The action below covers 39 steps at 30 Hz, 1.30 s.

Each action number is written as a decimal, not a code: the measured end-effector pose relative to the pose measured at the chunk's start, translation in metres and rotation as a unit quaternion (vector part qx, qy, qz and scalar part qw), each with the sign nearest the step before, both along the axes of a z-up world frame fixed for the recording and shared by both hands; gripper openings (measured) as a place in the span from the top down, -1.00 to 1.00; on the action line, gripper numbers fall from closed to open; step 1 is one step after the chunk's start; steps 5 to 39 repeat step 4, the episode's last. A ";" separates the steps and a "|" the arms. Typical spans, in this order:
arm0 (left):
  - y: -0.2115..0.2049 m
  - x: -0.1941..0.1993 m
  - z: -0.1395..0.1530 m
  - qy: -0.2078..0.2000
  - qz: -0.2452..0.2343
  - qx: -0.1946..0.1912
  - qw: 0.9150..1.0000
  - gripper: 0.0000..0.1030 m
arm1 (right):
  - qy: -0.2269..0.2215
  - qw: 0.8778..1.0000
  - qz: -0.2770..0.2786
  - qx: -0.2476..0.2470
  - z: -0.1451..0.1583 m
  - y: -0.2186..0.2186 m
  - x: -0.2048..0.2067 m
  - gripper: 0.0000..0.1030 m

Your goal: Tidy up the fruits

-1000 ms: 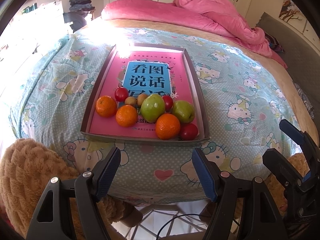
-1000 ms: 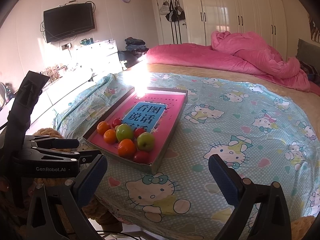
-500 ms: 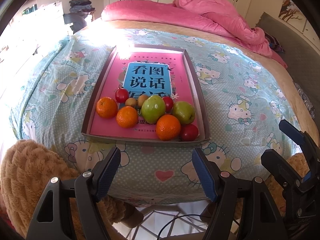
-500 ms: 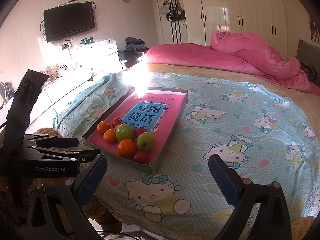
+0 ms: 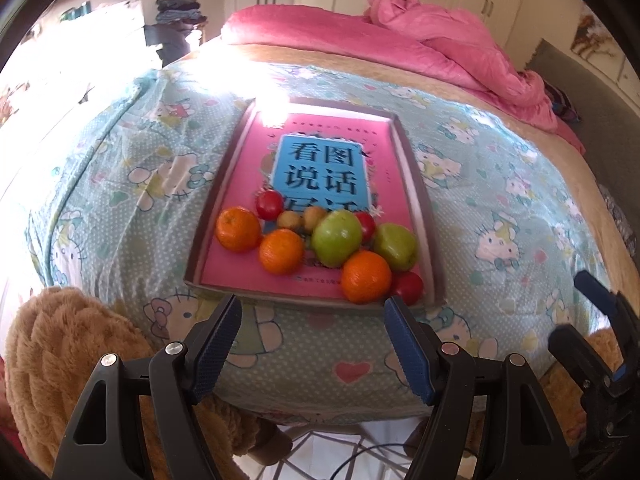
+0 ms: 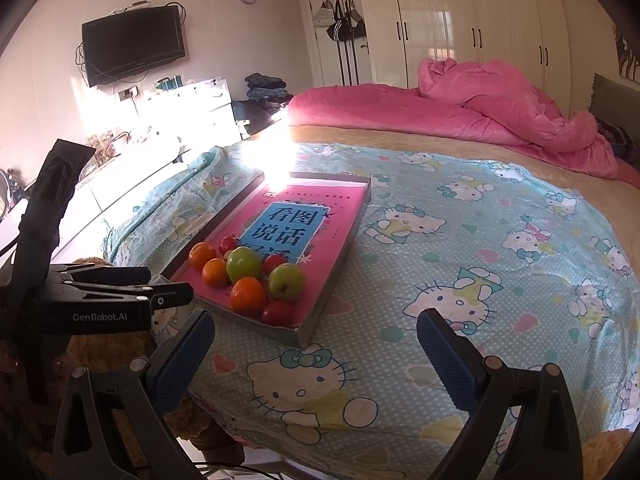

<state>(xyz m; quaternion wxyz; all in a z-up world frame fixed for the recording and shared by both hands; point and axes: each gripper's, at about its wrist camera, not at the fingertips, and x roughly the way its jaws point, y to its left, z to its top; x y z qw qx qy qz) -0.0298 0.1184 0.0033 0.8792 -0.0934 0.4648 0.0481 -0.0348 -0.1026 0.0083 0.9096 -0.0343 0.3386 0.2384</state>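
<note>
Pink-lined shallow tray (image 5: 424, 216), rectangular, on a patterned blue bedsheet (image 5: 500, 208) near the bed's near edge; long axis runs away from the left wrist camera toward the pink duvet (image 5: 420, 48). Fruits (image 5: 320, 240) clustered at the tray's near end: three oranges, two green apples, several small red fruits, two small yellowish ones, mostly touching. Far half of the tray bare, showing a blue printed panel. Open sheet lies to the tray's right. Left gripper (image 5: 314, 336): jaws wide, nothing between them, short of the tray's near rim. Right gripper (image 6: 316, 350): jaws wide, empty, over the sheet right of the tray's near corner.
</note>
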 end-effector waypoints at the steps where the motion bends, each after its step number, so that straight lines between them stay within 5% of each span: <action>1: 0.007 0.003 0.000 -0.002 0.008 -0.002 1.000 -0.46 | 0.003 1.000 -0.004 0.002 -0.001 -0.003 0.002 -0.98; 4: 0.040 0.016 0.006 -0.018 0.052 0.010 0.998 -0.47 | 0.013 0.999 -0.029 0.016 -0.004 -0.020 0.015 -0.98; 39: 0.040 0.016 0.006 -0.018 0.052 0.010 0.998 -0.47 | 0.013 0.999 -0.029 0.016 -0.004 -0.020 0.015 -0.98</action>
